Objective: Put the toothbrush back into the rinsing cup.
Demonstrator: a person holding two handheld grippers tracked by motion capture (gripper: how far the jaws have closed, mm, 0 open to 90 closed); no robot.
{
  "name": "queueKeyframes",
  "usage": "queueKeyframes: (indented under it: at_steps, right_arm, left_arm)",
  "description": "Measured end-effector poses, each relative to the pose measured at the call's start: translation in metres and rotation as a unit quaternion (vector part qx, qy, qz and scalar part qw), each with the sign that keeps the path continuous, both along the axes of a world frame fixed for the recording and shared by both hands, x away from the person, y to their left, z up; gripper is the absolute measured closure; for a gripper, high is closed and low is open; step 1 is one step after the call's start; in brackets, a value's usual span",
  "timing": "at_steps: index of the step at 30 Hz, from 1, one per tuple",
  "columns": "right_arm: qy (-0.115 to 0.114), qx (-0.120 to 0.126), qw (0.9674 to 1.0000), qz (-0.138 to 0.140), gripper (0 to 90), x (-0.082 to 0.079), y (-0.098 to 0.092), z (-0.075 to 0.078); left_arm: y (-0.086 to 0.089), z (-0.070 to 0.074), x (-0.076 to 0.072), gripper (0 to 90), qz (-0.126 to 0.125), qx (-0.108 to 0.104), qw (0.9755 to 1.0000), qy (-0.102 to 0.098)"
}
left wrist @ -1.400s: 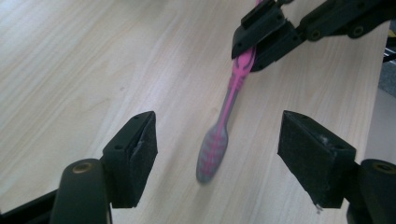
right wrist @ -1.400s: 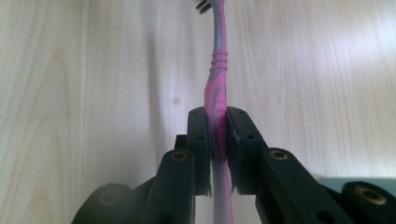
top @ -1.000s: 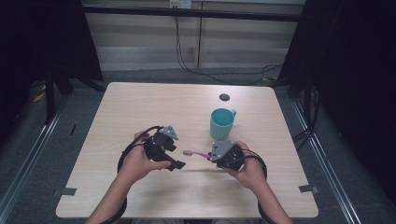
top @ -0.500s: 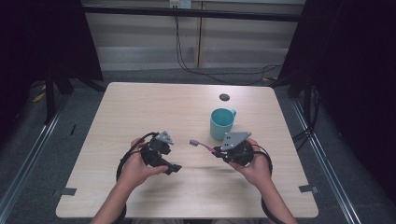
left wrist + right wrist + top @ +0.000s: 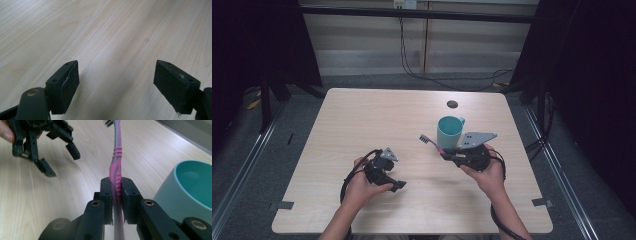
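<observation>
Right tool (image 5: pixel 115 192) clamps pink toothbrush (image 5: pixel 116 160) mid-handle, bristle end pointing away ahead of it, clear of the tabletop (image 5: pixel 362 115). Teal cup (image 5: pixel 450 131) just beside that tool. Pickup done; drop into cup pending. Left tool (image 5: pixel 116 77) open, empty, low over tabletop.

My table (image 5: pixel 362 120) is pale wood with a small dark hole (image 5: pixel 452 104) near its far edge; black cables (image 5: pixel 432 75) trail beyond.

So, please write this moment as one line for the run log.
right tongs: shut on toothbrush | left tongs: open, nothing between | cup: upright, beside toothbrush | table
</observation>
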State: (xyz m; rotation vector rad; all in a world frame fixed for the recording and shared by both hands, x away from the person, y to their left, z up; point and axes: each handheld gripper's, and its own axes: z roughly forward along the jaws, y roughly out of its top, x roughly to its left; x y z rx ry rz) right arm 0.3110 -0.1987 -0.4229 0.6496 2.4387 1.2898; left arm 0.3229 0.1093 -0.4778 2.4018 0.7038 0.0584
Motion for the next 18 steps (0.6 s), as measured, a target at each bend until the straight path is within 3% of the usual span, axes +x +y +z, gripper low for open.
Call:
queueKeyframes:
  at_steps: [6,13,18]
  right_arm:
    - [0.005,0.03,0.9995,-0.008,80.5,0.003,-0.004,0.003]
    - [0.013,0.081,0.9963,-0.023,80.5,0.009,-0.009,0.008]
    - [0.014,0.106,0.9938,-0.032,80.5,0.013,-0.011,0.01]
  left_arm:
    - [0.001,-0.003,0.0,20.9,0.007,0.001,0.9999,-0.007]
    - [0.003,-0.009,-0.001,20.7,0.029,0.001,0.9994,-0.019]
    - [0.004,-0.01,-0.001,20.7,0.034,-0.005,0.999,-0.027]
